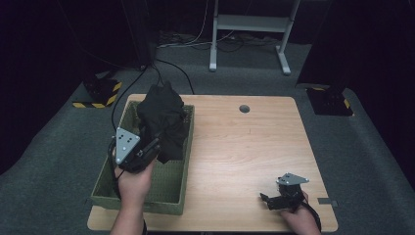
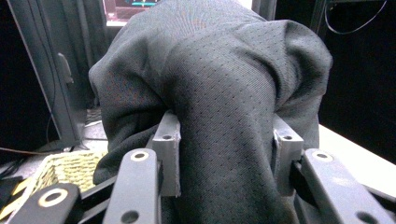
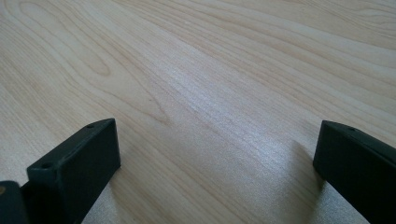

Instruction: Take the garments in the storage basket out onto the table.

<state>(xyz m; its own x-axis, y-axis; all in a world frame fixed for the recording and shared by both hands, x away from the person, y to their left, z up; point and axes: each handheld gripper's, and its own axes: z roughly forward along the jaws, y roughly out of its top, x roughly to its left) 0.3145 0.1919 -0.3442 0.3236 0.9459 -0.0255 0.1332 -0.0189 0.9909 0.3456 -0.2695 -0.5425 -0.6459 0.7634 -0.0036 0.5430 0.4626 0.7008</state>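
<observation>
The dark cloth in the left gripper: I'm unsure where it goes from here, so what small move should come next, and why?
Probably carry the dark cloth rightward, out over the bare table. The left gripper is clamped on it, with fabric bunched between its jaws, and the cloth hangs lifted above the green basket. The right gripper waits open, low over the wood, likely ready to take a free edge.

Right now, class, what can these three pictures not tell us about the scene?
- What kind of garment the black cloth is: bunched up in the high view, too close in the left gripper view.
- The green basket's floor under the cloth: hidden by it and the left tool.
- What lies beyond the table: too dark.
- The right tool's surroundings: its view is cropped to wood.
</observation>
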